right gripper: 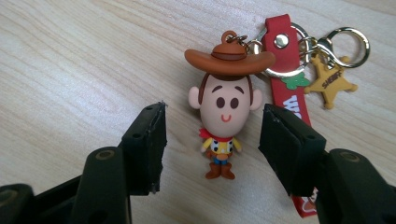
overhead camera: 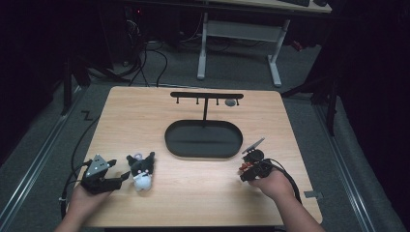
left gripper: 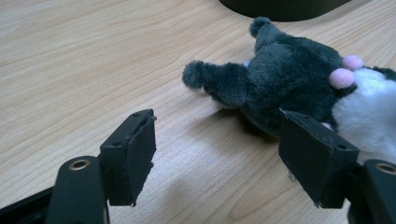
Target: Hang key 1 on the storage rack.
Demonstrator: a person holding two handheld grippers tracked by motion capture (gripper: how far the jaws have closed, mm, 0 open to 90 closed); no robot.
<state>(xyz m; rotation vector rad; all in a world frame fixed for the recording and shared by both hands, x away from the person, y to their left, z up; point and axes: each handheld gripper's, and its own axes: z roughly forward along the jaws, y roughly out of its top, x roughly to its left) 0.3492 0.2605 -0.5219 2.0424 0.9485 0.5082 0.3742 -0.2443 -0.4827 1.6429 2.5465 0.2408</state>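
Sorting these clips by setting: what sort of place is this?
Probably a lab or workshop: a bare wooden table on grey carpet, cables trailing across the floor behind it, and a white-legged desk in a darkened room.

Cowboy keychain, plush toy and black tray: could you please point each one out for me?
Cowboy keychain point(right gripper: 223, 109): right gripper view, on the figure's face.
Plush toy point(left gripper: 285, 79): left gripper view, on its dark grey head.
Black tray point(overhead camera: 203, 153): high view, on its near rim.

black grippers point(overhead camera: 102, 176); square jaws; grey three-cornered plate point(overhead camera: 98, 166)
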